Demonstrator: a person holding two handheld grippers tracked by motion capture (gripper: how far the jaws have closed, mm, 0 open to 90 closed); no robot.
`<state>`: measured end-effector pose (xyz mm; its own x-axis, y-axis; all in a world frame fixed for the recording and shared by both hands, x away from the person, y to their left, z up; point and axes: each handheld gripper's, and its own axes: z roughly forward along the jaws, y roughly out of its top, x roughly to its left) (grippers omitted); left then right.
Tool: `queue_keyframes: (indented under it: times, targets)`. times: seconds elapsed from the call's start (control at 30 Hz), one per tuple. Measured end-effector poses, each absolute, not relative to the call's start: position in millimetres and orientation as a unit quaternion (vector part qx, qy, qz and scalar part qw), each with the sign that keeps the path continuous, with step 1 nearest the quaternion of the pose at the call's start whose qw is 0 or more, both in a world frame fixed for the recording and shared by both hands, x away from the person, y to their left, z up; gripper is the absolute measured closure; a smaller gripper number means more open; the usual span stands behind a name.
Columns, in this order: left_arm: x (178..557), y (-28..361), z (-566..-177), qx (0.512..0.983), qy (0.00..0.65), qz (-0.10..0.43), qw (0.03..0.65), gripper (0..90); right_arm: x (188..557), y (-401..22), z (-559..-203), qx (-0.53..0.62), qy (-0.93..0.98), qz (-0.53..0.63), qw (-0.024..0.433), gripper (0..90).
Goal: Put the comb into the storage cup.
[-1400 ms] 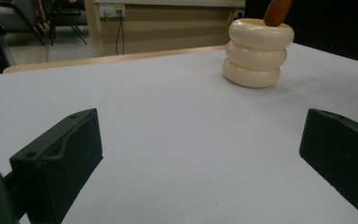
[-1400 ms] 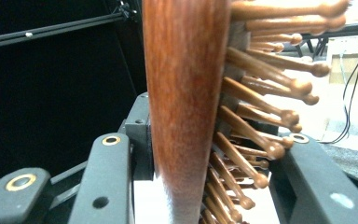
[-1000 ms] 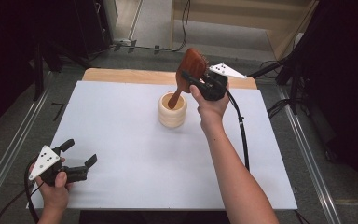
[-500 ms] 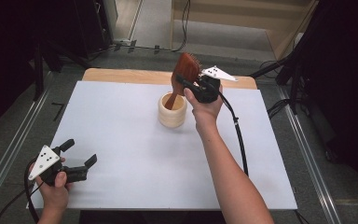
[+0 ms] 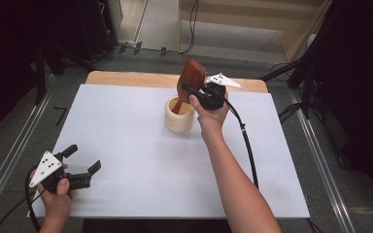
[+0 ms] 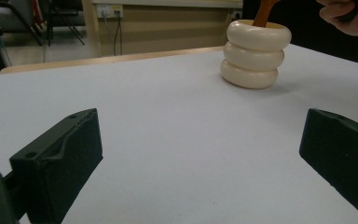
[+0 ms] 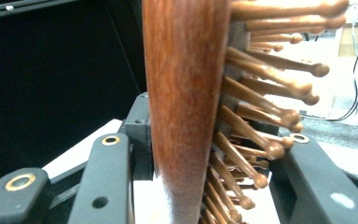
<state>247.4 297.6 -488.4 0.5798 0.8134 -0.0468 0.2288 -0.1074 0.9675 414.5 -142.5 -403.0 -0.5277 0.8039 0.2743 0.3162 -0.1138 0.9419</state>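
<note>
High view first: the right claw (image 5: 190, 91) grips a wooden hairbrush (image 5: 190, 80) by its head, with the handle slanting down into a cream ribbed cup (image 5: 179, 118) that stands near the far middle of the white worktop (image 5: 141, 160). The left claw (image 5: 83, 161) sits at the near left corner, well apart from the cup, its jaws spread wide with nothing between them.

Right gripper view gives what the high view cannot — the brush edge-on, its dark wooden back (image 7: 184, 102) pressed against one jaw and the rows of ball-tipped wooden pins (image 7: 261, 116) pointing toward the other, so the claw is clamped across the brush head.

Left gripper view looks low across the worktop — the cup (image 6: 256, 53) shows as three stacked rings standing upright, the brush handle (image 6: 265, 11) rising out of its mouth, and part of the person's hand (image 6: 347, 18) at the top right corner
</note>
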Motion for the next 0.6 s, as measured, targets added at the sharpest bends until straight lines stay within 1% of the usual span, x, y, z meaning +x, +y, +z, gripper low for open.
queue_keyframes:
  times: [0.6]
  targets:
    - [247.4, 297.7, -488.3, 0.697, 0.372, 0.264, 0.553, 0.0, 419.3, -142.8, -423.2, 0.464, 0.624, 0.6, 0.189, 53.8]
